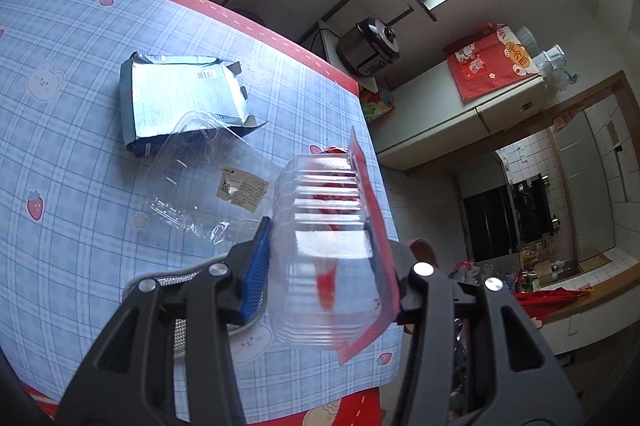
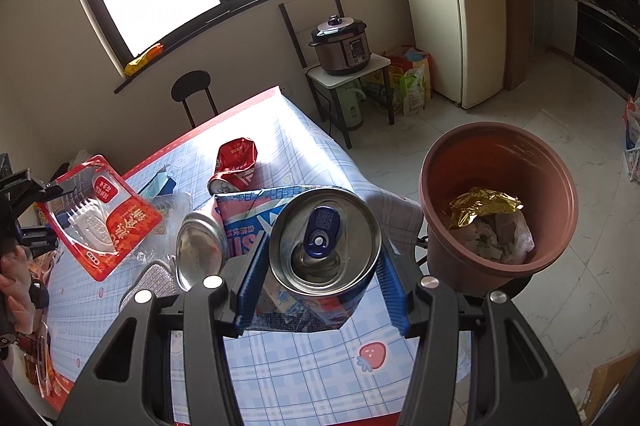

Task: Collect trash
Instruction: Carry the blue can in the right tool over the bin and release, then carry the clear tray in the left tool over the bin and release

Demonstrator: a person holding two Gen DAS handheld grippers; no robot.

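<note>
Right gripper (image 2: pixel 320 290) fingers clamped on a blue drink can (image 2: pixel 324 242), top facing the camera, tab end open. Can is lifted clear of the desk (image 2: pixel 304 366), near the brown bin (image 2: pixel 500 202) and lower-left of its rim.

Left gripper (image 1: pixel 320 266) fingers pinched on a clear plastic blister tray with red card backing (image 1: pixel 332 246), also off the desk, on the far side of the can from the bin.

Step in hand, as judged: carry the can over the bin mouth and drop it. To do it well:
- Keep the squeeze steady; thin can wall dents and slips easily.
- Clear the bin rim before letting go; centre over the opening, not the edge.
- Bin already holds a gold foil wrapper (image 2: pixel 484 206) and crumpled paper or film, so a low drop avoids bounce-out.
- Watch for leftover liquid with the open end tilted.
- Bring the tray in second; keep the two grippers apart at the bin mouth.

Count, nearest the bin outward:
- Blue can in fingers: one.
- Flattened blue-white carton (image 2: pixel 244 218) behind the can: one.
- Silver can (image 2: pixel 200 250) lying on its side, bottom showing: one.
- Crushed red can (image 2: pixel 236 162): one.
- Blister tray in fingers: one.
- Clear plastic clamshell with label (image 1: pixel 208 186) on desk: one.
- Torn silver-blue box (image 1: pixel 180 98): one.
- Bin: one.
</note>
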